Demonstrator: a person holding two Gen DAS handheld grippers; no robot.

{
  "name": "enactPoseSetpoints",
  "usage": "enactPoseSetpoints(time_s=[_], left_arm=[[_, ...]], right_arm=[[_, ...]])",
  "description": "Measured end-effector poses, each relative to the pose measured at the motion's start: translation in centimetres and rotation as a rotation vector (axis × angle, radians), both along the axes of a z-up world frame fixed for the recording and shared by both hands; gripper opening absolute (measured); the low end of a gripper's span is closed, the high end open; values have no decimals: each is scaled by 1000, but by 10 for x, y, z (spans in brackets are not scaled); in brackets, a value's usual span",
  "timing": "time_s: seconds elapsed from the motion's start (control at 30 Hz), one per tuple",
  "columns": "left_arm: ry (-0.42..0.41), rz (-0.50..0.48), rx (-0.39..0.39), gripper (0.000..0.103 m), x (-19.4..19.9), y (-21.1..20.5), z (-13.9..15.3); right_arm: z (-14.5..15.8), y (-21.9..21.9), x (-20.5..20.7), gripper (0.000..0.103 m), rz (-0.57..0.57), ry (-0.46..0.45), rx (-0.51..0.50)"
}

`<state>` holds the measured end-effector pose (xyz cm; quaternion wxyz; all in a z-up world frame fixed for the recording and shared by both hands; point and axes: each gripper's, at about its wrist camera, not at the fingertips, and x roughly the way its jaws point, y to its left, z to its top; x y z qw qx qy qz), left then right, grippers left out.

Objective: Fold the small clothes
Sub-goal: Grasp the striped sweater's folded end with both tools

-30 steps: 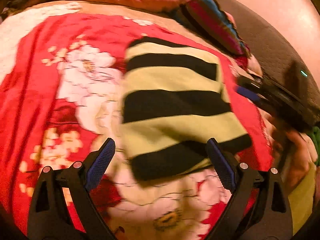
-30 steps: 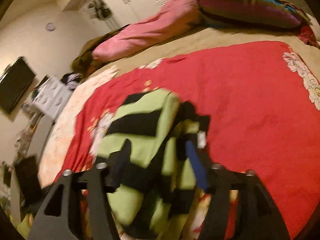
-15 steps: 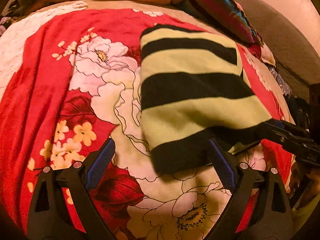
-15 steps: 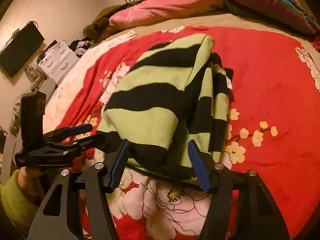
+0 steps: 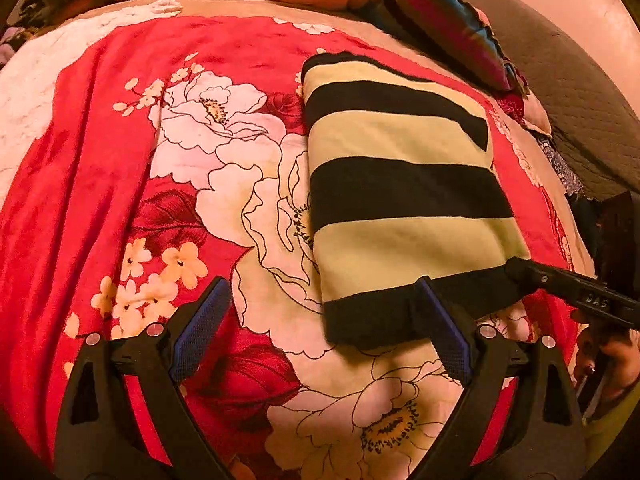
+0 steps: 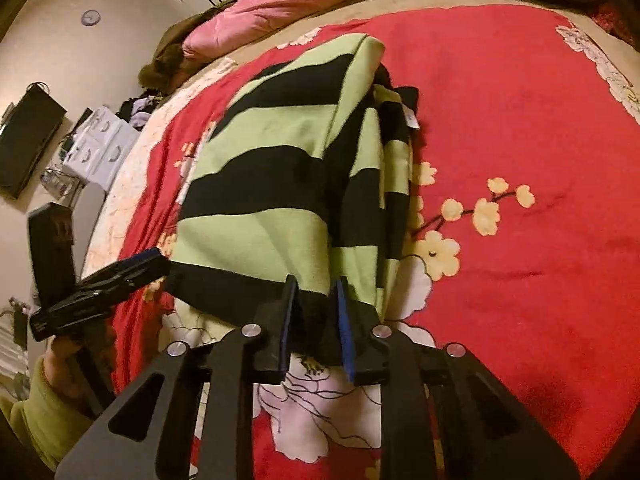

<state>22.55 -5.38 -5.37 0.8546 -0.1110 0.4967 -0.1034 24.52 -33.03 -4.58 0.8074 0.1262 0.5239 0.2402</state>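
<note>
The folded striped garment point(image 5: 404, 200) was laid on the red floral bedspread point(image 5: 100, 160), its near black hem pinched by the right gripper point(image 6: 314, 312), whose jaws had just been closing, while the left gripper point(image 5: 320, 328) was held wide open beside that hem.

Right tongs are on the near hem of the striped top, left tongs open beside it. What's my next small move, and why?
Probably close the left tongs on the hem's other near corner. The right tongs, whose jaws have just been closing, pinch the black hem of the striped top; the left stands open with only one finger at the hem, so a lift would sag.
</note>
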Motion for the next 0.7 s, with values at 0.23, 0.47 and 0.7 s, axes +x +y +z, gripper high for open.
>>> enactPoseSetpoints(time_s=[0.23, 0.47, 0.7], left_arm=[[-47, -9, 29, 89, -5, -5, 18], [-91, -23, 55, 90, -12, -11, 37], [-114, -22, 73, 92, -18, -11, 47]], right_arm=[[4, -4, -2, 37, -30, -26, 1], [19, -8, -8, 59, -71, -125, -35], [39, -19, -13, 63, -153, -223, 18]])
